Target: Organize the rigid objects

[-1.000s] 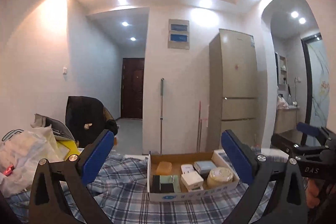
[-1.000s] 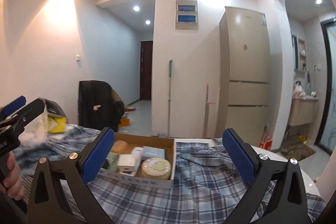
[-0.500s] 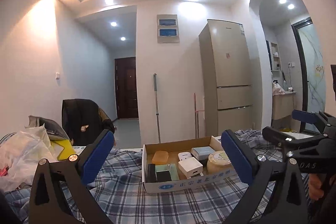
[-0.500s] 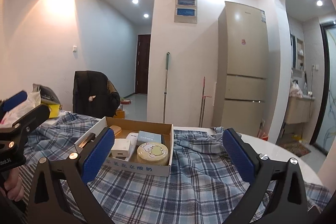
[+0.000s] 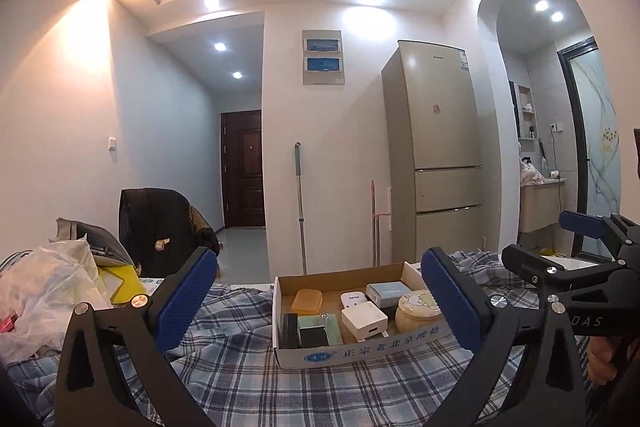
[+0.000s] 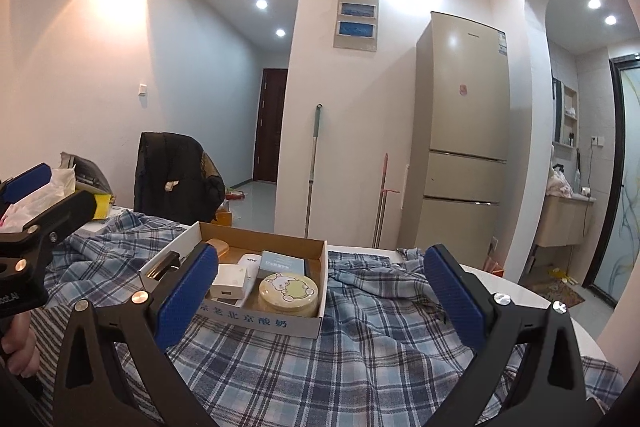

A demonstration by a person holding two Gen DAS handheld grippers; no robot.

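Observation:
A shallow cardboard box (image 5: 352, 349) (image 6: 272, 323) sits on a blue plaid cloth (image 5: 320, 387) (image 6: 380, 347). It holds an orange bar (image 5: 307, 299), a white charger (image 5: 364, 319) (image 6: 228, 281), a pale blue box (image 5: 387, 293) (image 6: 281, 264), a round yellow tin (image 5: 416, 313) (image 6: 289, 293) and a green-and-black item (image 5: 314, 329). My left gripper (image 5: 320, 301) is open and empty, just short of the box. My right gripper (image 6: 320, 301) is open and empty, to the right of the box; it also shows in the left wrist view (image 5: 560, 247).
White plastic bags (image 5: 48, 291) and a yellow item (image 5: 120, 283) lie at the table's left. A chair with a dark jacket (image 5: 160, 231) (image 6: 176, 179) stands behind. A fridge (image 5: 436, 155), a mop (image 5: 300, 211) and a white table edge (image 6: 520, 291) are beyond.
Both views have tilted and shifted: the box now sits more centred between the left fingers and larger in the right view. Both grippers stayed open and empty.

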